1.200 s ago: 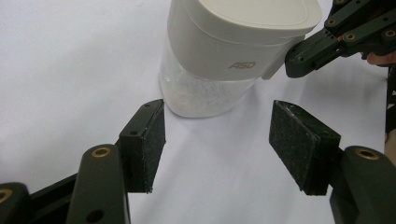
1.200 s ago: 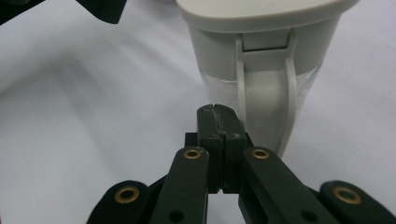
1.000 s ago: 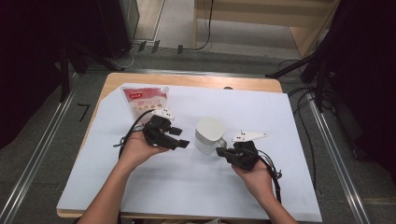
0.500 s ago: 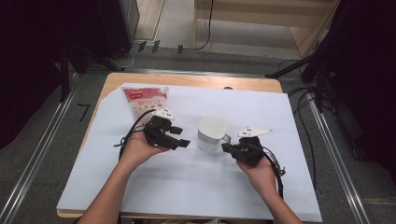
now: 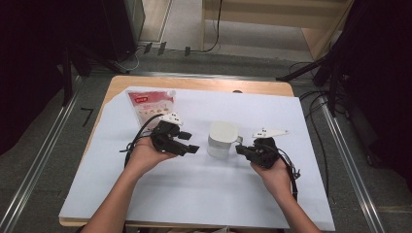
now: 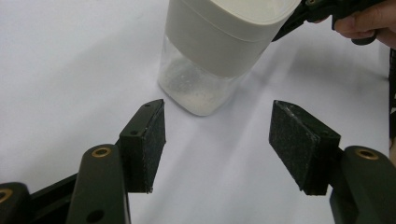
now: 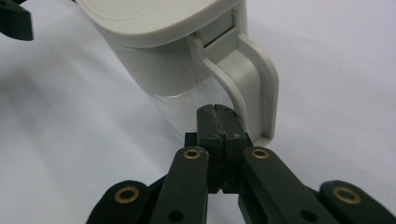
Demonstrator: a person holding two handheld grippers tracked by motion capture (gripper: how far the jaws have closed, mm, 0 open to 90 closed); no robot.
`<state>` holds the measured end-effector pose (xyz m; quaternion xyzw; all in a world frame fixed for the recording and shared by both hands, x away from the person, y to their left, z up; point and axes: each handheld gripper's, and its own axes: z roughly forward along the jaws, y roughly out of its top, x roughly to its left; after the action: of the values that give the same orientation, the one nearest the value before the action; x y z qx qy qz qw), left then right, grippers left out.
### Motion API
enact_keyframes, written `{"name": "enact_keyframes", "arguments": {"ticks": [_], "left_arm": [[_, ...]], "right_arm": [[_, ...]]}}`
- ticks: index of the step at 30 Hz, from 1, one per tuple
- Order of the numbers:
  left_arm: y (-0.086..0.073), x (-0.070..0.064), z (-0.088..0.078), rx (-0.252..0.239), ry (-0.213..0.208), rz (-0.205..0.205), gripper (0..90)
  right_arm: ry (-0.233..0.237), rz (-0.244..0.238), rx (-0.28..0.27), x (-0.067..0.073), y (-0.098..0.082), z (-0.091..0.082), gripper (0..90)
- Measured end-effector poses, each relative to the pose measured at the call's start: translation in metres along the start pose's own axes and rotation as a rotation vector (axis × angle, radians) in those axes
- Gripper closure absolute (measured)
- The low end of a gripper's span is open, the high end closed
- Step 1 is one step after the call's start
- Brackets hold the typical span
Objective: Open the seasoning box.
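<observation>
Right gripper [image 7: 218, 112] shifted outward, jaws closed beside jug [image 7: 187, 46] handle, contact unclear

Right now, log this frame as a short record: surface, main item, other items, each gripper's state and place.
surface: table under a white sheet
main item: white-lidded jug with handle, upright, clear base, a little white powder inside
other item: printed pouch, far left, lying flat
left gripper: open, jaws aimed at the jug, apart from it
right gripper: shut, empty, tips at the handle's opening; contact unclear
</observation>
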<state>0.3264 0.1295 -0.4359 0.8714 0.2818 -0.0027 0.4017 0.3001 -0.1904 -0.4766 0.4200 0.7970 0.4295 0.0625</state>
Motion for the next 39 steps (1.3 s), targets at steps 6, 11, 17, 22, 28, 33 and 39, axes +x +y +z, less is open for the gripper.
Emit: {"name": "enact_keyframes", "arguments": {"ticks": [6,11,17,22,28,33,39], "left_arm": [[0.001,-0.001,0.001,0.002,-0.002,0.009,37.5],[0.002,-0.002,0.002,0.009,0.003,0.009,37.4],[0.003,-0.004,0.003,-0.001,-0.005,0.02,37.6],[0.004,-0.005,0.004,-0.005,0.0,0.018,37.8],[0.004,-0.005,0.003,-0.029,-0.004,0.038,38.2],[0.006,-0.003,0.005,-0.01,-0.045,0.01,37.1],[0.015,-0.007,0.008,0.026,-0.048,0.061,32.3]], "right_arm": [[-0.012,-0.008,0.0,-0.006,0.002,0.001,90.0],[-0.026,0.003,-0.015,-0.012,0.003,0.0,90.0],[-0.053,0.008,-0.018,-0.021,0.006,0.0,90.0],[-0.055,0.014,-0.013,-0.024,0.006,0.0,90.0],[-0.048,0.001,-0.032,-0.023,0.008,-0.009,89.1],[-0.052,-0.007,-0.042,-0.024,0.012,-0.016,89.4],[-0.045,-0.028,-0.045,-0.023,0.019,-0.019,89.8]]}}
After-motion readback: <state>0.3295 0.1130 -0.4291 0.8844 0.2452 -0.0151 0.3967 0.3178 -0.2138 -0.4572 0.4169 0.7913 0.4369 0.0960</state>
